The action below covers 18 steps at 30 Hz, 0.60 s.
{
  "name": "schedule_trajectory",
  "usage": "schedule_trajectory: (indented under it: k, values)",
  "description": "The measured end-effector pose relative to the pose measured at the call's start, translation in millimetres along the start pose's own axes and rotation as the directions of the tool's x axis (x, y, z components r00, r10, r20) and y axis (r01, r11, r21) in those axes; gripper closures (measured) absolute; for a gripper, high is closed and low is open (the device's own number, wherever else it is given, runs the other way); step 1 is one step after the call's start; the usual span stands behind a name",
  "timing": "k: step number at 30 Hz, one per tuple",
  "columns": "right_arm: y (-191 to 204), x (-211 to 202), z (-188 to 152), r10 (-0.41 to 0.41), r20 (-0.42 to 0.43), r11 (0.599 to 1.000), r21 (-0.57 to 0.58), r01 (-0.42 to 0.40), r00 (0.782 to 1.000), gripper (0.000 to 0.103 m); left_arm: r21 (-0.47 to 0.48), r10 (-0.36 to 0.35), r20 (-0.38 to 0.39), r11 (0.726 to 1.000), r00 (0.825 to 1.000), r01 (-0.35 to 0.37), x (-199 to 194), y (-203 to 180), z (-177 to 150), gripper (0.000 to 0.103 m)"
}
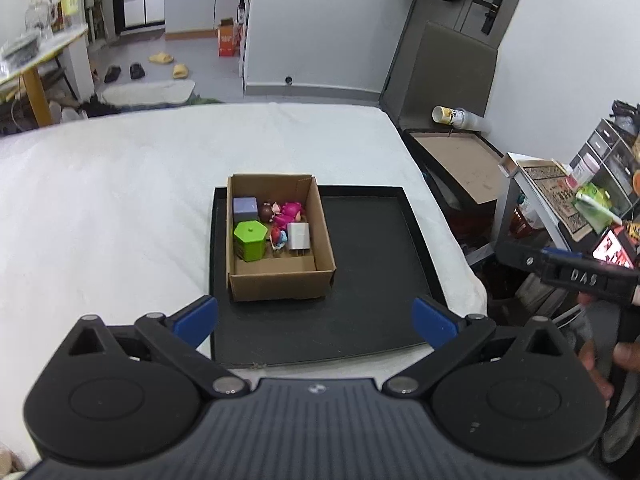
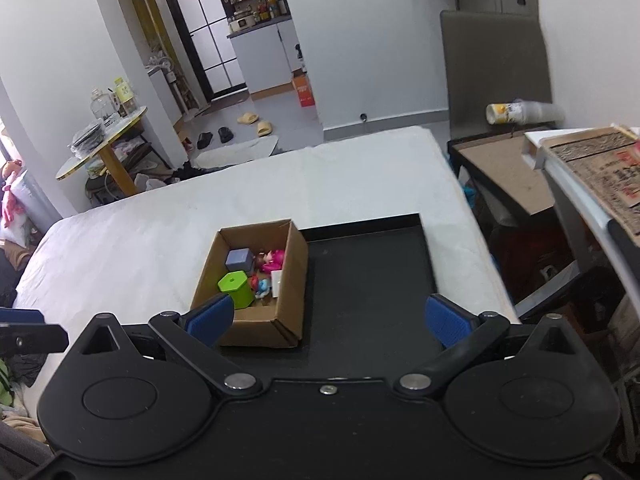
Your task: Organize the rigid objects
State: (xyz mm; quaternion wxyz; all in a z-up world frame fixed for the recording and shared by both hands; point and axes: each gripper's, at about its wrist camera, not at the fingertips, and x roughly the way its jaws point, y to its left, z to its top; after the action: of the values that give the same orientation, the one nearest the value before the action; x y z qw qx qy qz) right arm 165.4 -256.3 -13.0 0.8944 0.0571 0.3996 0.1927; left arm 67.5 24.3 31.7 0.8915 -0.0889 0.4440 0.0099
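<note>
A cardboard box (image 1: 280,286) stands on the left part of a black tray (image 1: 372,264) on the white bed. Inside lie a purple cube (image 1: 245,209), a green hexagonal container (image 1: 250,240), a pink doll (image 1: 286,212), a small red and blue figure (image 1: 278,238) and a white charger (image 1: 299,238). My left gripper (image 1: 316,322) hangs open above the tray's near edge, nothing between its blue fingers. The right gripper (image 2: 330,320) is open too, with nothing in it, over the tray (image 2: 372,272) beside the box (image 2: 256,330). The same green container (image 2: 236,286) shows in that view.
The white bed (image 1: 112,208) spreads left and behind the tray. Right of it stand a dark side table (image 1: 460,164) with a tipped cup (image 1: 450,115), a grey chair and a cluttered shelf (image 1: 592,184). A person's hand (image 1: 600,356) holds the other gripper's handle at right.
</note>
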Motion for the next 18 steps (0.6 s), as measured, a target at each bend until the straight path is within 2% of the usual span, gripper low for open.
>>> schedule_trajectory:
  k: [3, 5, 7, 11, 18]
  values:
    - [-2.3, -8.7, -3.1, -0.007, 0.011, 1.0, 0.001, 0.007, 1.0, 0.0, -0.034, -0.034, -0.004, 0.999, 0.999, 0.033, -5.9, 0.3, -6.7, 0.0]
    - [-3.3, -12.2, -5.8, -0.004, 0.011, 1.0, 0.009, 0.004, 1.0, 0.0, -0.035, -0.062, 0.02, 0.997, 0.998, 0.063, -14.3, -1.8, -11.0, 0.0]
    - [-3.4, -15.7, -8.8, -0.006, 0.011, 1.0, 0.02, 0.006, 1.0, 0.0, -0.016, -0.058, 0.044, 0.998, 0.997, 0.058, -21.0, -7.0, -15.4, 0.0]
    - [-1.6, -23.1, -12.8, -0.009, 0.02, 1.0, 0.013, 0.008, 1.0, 0.0, -0.051, -0.086, 0.088, 0.995, 0.992, 0.091, -28.9, -10.9, -27.5, 0.0]
    - [1.4, -32.1, -21.0, -0.032, 0.027, 0.999, 0.012, 0.032, 0.999, 0.0, -0.06, -0.004, 0.157, 0.998, 0.988, 0.014, -29.4, -22.5, -46.2, 0.0]
